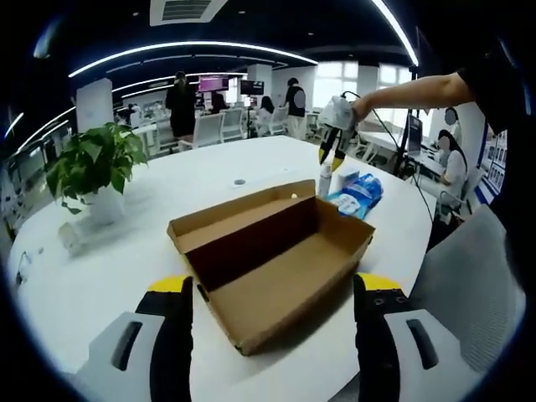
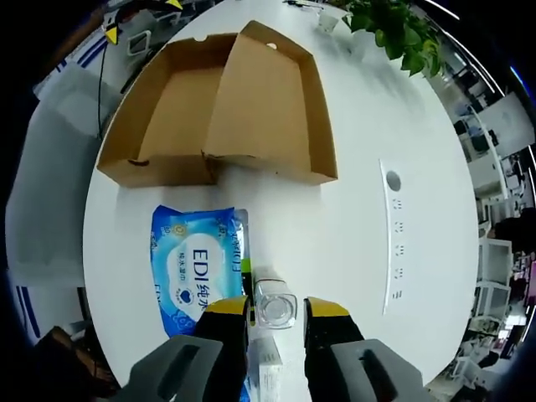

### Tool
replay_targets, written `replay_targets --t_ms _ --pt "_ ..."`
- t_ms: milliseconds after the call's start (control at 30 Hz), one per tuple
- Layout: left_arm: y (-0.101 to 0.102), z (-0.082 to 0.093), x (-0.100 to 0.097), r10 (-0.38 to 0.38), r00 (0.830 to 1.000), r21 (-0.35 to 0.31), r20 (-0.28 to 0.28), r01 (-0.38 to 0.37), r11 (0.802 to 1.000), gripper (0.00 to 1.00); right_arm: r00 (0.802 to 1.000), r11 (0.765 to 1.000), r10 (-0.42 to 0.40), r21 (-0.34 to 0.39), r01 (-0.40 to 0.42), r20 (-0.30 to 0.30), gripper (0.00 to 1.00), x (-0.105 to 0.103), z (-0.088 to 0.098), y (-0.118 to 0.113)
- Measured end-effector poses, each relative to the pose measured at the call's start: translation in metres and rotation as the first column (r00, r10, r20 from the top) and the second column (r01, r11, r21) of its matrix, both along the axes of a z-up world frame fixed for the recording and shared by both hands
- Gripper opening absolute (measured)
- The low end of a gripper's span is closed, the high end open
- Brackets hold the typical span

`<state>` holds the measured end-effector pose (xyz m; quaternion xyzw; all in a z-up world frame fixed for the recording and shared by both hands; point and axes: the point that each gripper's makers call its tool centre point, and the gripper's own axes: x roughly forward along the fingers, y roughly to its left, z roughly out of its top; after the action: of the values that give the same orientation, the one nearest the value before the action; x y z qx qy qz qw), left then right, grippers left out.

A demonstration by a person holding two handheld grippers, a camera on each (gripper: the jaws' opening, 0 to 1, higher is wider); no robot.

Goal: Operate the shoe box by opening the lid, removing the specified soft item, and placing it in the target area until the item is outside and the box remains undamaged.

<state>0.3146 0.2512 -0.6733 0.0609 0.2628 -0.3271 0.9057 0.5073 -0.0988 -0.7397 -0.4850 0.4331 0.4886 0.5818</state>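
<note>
1. The cardboard shoe box [image 1: 272, 266] lies open on a round white table [image 1: 209, 180], its hinged lid [image 2: 268, 105] folded back flat beside the tray; in the left gripper view its long axis runs from near right to far left, one corner pointing at the camera
2. Just beyond the box's far end lies a blue-and-white soft pack of wipes [image 2: 197, 264], flat on the table, outside the box and near its side wall, its long side roughly square to the box's long wall in the right gripper view
3. Beside the pack, on the side away from the box, stands a small clear bottle [image 2: 275, 303], seen from above
4. The right gripper [image 2: 276, 308] hangs over that bottle with its yellow-tipped jaws spread either side of the cap; whether they touch it cannot be told. In the left gripper view this gripper [image 1: 332, 151] points down, held by a person's hand
5. The left gripper [image 1: 275, 289] sits at the box's near corner, jaws wide apart and holding nothing
6. Left of the box, a potted green plant [image 1: 96, 167] stands in a white pot; past the box, a strip of sockets [image 2: 394, 239] is set in the table
</note>
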Motion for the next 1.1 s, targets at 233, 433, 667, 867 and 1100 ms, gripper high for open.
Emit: replay_targets --t_ms 233,433,667,867,1100 --pt "0.008 -0.005 0.001 0.036 0.999 0.006 -0.010 -0.035 0.999 0.71 0.999 0.998 -0.039 0.044 0.039 0.003 0.28 0.002 0.006 0.007" --pt "0.017 -0.014 0.002 0.082 0.996 0.016 -0.028 -0.081 0.997 0.60 0.995 0.987 -0.100 0.128 0.101 -0.015 0.31 0.001 0.016 0.019" --pt "0.021 -0.021 0.001 0.104 0.994 0.029 -0.044 -0.102 0.994 0.52 0.984 0.961 -0.175 0.214 0.177 -0.031 0.32 0.008 0.025 0.035" --pt "0.028 -0.030 -0.001 0.122 0.990 0.047 -0.066 -0.119 0.992 0.48 0.968 0.932 -0.249 0.267 0.245 -0.019 0.31 0.017 0.028 0.048" --pt "0.034 -0.041 -0.003 0.156 0.983 0.052 -0.094 -0.151 0.987 0.40 0.936 0.889 -0.351 0.304 0.343 -0.030 0.30 0.025 0.025 0.057"
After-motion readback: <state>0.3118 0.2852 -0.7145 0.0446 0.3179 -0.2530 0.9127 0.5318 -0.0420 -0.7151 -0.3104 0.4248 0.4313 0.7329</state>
